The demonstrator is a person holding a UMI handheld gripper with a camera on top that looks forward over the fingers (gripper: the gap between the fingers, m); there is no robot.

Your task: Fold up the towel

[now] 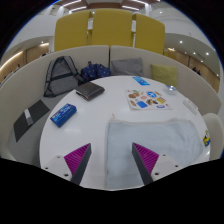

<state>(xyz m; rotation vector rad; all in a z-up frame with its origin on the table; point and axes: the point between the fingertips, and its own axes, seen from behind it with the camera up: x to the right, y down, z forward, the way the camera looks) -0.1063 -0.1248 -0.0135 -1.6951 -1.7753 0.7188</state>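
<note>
Hovering w/ jaws apart, nothing held, the gripper (pixel 112 160) lines up on the white towel (pixel 150 130) lying flat just ahead, prob. for a corner grab.

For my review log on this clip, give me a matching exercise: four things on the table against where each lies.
Things:
1. towel
2. blue box
3. sticker sheet
4. gripper

Places:
A. far side of the table, beyond the towel
B. open, low over the near table edge
C. just ahead of the right finger
D. ahead of the left finger, further off

Pairs: 1-C, 2-D, 3-A, 4-B
</note>
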